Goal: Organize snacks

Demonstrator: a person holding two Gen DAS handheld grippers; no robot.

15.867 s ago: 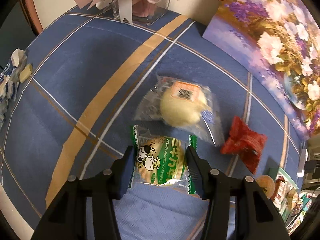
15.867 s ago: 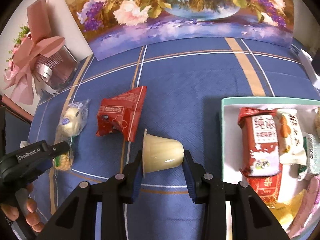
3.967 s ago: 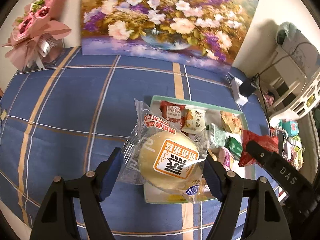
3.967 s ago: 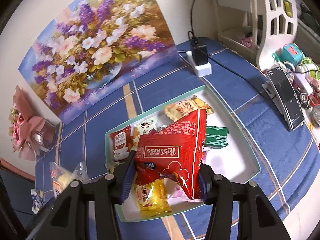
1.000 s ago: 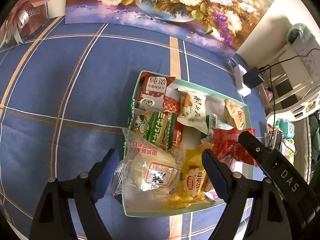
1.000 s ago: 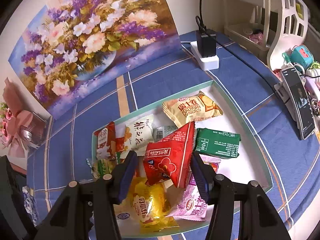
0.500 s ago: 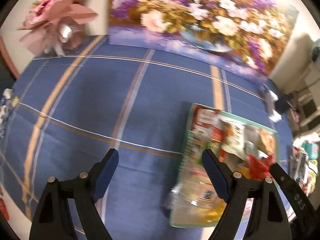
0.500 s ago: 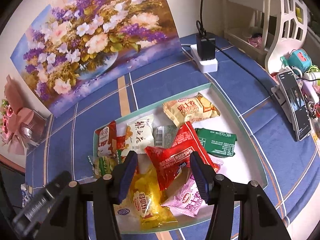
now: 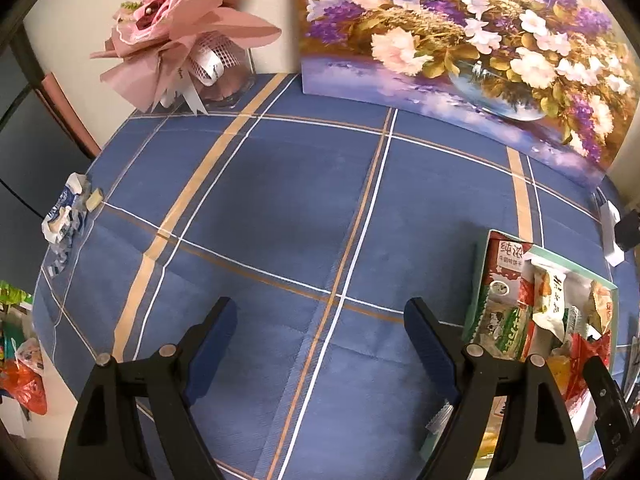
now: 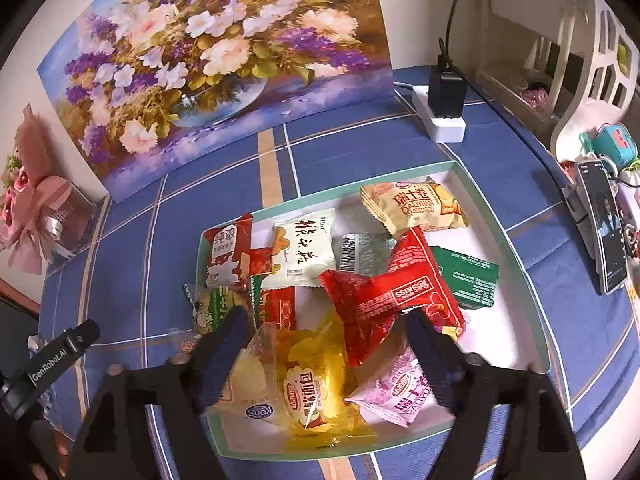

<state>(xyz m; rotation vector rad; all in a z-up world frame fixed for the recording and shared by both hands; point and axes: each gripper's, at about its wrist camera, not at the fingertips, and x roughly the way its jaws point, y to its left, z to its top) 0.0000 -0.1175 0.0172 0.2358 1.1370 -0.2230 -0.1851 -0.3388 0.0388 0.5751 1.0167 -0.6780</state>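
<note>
A shallow tray with a green rim (image 10: 482, 210) sits on the blue tablecloth and holds several wrapped snacks. A red pyramid snack bag (image 10: 394, 290) lies loose on top of them. A clear-wrapped bun (image 10: 250, 380) lies at the tray's near left corner. My right gripper (image 10: 326, 322) is open and empty just above the tray's near side. My left gripper (image 9: 318, 318) is open and empty over bare tablecloth, left of the tray (image 9: 474, 296), which shows at the right edge of the left wrist view.
A flower painting (image 10: 208, 60) leans on the wall behind the tray. A pink bouquet (image 9: 184, 44) stands at the far left corner. A power strip with charger (image 10: 444, 116) and a phone (image 10: 606, 232) lie to the right. Crumpled wrappers (image 9: 64, 212) lie at the cloth's left edge.
My left gripper has swung left, away from the tray, to bare cloth. My right gripper has let go of the red bag, which tipped over onto the snacks.
</note>
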